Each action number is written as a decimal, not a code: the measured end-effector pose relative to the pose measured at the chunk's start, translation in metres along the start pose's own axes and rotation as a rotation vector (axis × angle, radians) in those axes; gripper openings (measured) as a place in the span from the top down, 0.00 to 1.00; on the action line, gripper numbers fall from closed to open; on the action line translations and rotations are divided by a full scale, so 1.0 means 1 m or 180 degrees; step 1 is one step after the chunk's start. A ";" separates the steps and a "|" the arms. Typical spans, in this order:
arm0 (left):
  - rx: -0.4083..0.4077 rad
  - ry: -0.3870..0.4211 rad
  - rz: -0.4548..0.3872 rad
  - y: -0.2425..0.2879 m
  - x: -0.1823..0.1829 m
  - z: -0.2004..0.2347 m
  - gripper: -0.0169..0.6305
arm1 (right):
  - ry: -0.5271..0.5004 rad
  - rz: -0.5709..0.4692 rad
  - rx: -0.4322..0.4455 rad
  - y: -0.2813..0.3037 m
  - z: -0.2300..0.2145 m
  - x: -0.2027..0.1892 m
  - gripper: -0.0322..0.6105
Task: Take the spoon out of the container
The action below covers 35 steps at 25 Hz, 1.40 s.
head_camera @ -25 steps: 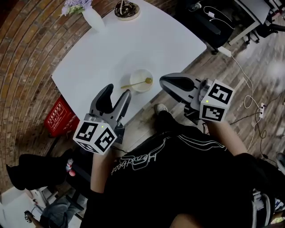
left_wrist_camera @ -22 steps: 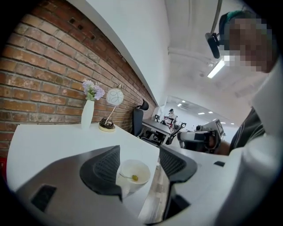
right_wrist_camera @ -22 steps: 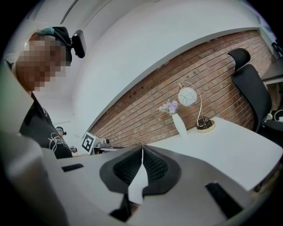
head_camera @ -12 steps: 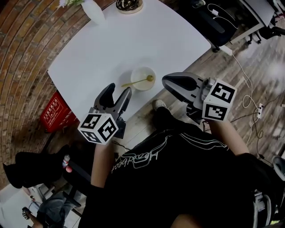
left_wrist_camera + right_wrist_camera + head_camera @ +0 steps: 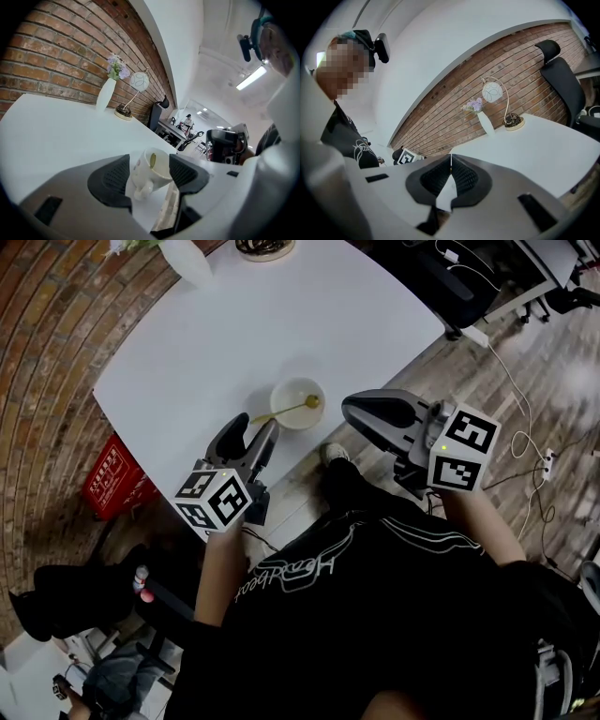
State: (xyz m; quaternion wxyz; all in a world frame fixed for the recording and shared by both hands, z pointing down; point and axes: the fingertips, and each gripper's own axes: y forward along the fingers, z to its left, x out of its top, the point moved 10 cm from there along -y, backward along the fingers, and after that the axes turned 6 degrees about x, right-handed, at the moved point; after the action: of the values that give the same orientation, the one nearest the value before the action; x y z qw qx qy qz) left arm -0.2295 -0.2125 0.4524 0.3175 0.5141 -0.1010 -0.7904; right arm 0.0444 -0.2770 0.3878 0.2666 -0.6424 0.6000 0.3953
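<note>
A white cup [image 5: 298, 404] stands near the front edge of the white table [image 5: 281, 324]. A gold spoon [image 5: 281, 412] lies in it, its handle sticking out to the left over the rim. My left gripper [image 5: 250, 433] hovers just short of the cup, open, its right finger close to the spoon's handle end. In the left gripper view the cup [image 5: 149, 172] shows ahead between the wide jaws of the left gripper [image 5: 149, 177], and the spoon [image 5: 153, 160] shows inside the cup. My right gripper [image 5: 354, 410] [image 5: 451, 158] is shut and empty, off the table's edge to the cup's right.
A white vase [image 5: 183, 254] with flowers and a lamp base [image 5: 264, 247] stand at the table's far side. On the floor are a red box [image 5: 112, 486] at the left and cables with a power strip [image 5: 473, 337] at the right. An office chair [image 5: 562, 79] stands past the table.
My left gripper has moved forward and a little right, closer to the cup and the spoon's handle. The right gripper has barely moved.
</note>
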 end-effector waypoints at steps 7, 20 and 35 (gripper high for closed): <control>-0.0062 -0.0069 0.0009 0.004 -0.005 -0.001 0.69 | 0.0023 0.0026 -0.0029 -0.002 -0.003 -0.005 0.95; -0.0025 -0.0011 -0.0041 0.006 -0.003 -0.004 0.93 | 0.0075 0.0048 -0.0056 -0.002 -0.005 -0.010 0.95; 0.0085 0.0007 -0.0071 0.006 0.000 -0.006 0.96 | 0.0132 0.0036 -0.0068 -0.004 -0.007 -0.012 0.95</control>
State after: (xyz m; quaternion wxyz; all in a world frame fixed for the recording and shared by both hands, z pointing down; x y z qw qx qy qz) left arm -0.2217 -0.2159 0.4522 0.3019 0.5202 -0.1055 -0.7919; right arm 0.0496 -0.2750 0.4013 0.2450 -0.6498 0.6047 0.3899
